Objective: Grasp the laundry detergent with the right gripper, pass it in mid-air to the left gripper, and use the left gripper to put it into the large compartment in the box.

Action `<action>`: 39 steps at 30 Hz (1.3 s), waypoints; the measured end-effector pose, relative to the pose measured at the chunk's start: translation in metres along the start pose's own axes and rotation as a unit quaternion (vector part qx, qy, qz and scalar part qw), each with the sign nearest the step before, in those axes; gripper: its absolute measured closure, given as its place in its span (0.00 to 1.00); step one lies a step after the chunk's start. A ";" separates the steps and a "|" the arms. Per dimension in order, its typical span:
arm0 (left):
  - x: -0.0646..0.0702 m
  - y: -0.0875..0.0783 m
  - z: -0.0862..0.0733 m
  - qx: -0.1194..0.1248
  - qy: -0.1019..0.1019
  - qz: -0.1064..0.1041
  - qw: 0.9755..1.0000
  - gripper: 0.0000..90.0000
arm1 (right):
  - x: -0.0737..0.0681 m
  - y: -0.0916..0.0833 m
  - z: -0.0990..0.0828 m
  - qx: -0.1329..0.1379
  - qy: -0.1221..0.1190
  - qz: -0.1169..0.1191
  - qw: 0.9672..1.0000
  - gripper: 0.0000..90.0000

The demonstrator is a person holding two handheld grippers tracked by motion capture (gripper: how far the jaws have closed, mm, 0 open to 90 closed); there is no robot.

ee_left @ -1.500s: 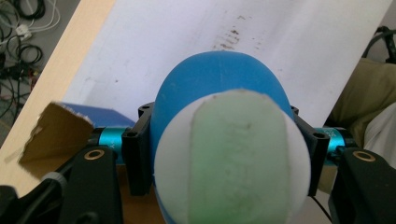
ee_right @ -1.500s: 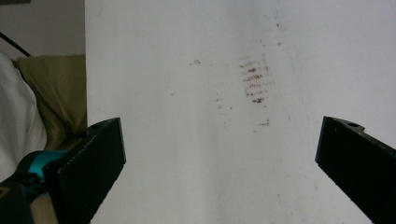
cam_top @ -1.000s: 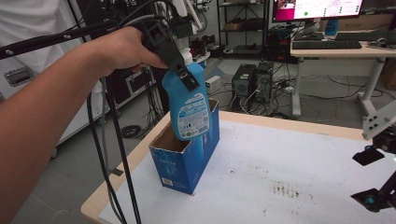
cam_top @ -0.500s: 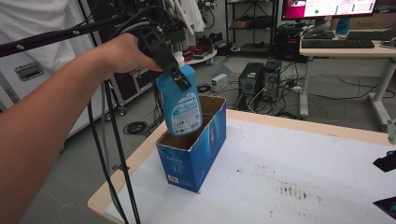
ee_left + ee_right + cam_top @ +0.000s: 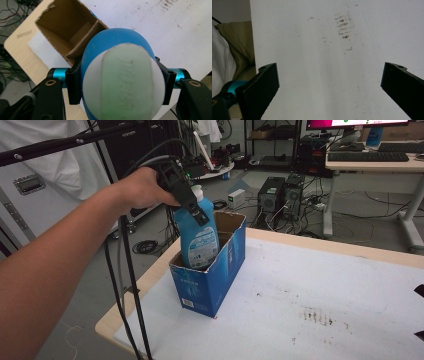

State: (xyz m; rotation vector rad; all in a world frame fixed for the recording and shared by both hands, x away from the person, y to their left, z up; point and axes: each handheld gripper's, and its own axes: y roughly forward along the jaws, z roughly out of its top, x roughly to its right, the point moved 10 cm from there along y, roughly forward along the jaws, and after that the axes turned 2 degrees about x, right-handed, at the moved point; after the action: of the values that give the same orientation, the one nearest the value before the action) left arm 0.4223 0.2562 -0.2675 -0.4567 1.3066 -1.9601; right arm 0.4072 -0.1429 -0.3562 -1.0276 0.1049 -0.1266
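A white mat (image 5: pixel 310 285) covers the wooden desk (image 5: pixel 150 280), marked by a patch of dark smudges (image 5: pixel 315 315). On the floor beyond stand computer towers (image 5: pixel 280 197) among loose cables (image 5: pixel 350 212). A second desk at the back carries a keyboard (image 5: pixel 367 156).

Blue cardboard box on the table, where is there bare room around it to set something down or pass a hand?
The white tabletop right of the blue cardboard box is bare apart from a smudge of dark marks. The box's far compartment is open. It is crowded at the near compartment, where the left gripper holds the blue bottle; the box also sits close to the table's left edge.
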 end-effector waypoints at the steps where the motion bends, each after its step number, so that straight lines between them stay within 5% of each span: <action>1: 0.001 0.005 -0.001 -0.001 0.001 -0.003 1.000 0.42 | 0.000 0.000 0.000 0.000 -0.001 0.001 1.000 0.01; 18: -0.002 0.076 -0.032 -0.047 0.017 -0.013 0.999 0.42 | 0.005 0.000 -0.016 -0.012 0.017 -0.005 1.000 0.01; 28: -0.002 0.095 -0.042 -0.064 0.027 -0.016 0.997 0.42 | 0.006 0.004 -0.015 -0.015 0.017 -0.003 1.000 0.01; 39: -0.003 0.104 -0.044 -0.068 0.014 -0.019 0.997 0.42 | 0.006 0.004 -0.016 -0.014 0.018 -0.004 1.000 0.01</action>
State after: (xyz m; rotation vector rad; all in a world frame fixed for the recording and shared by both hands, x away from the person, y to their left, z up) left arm 0.4349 0.2635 -0.3793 -0.5242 1.4651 -1.9233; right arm 0.4107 -0.1553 -0.3681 -1.0546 0.1361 -0.1510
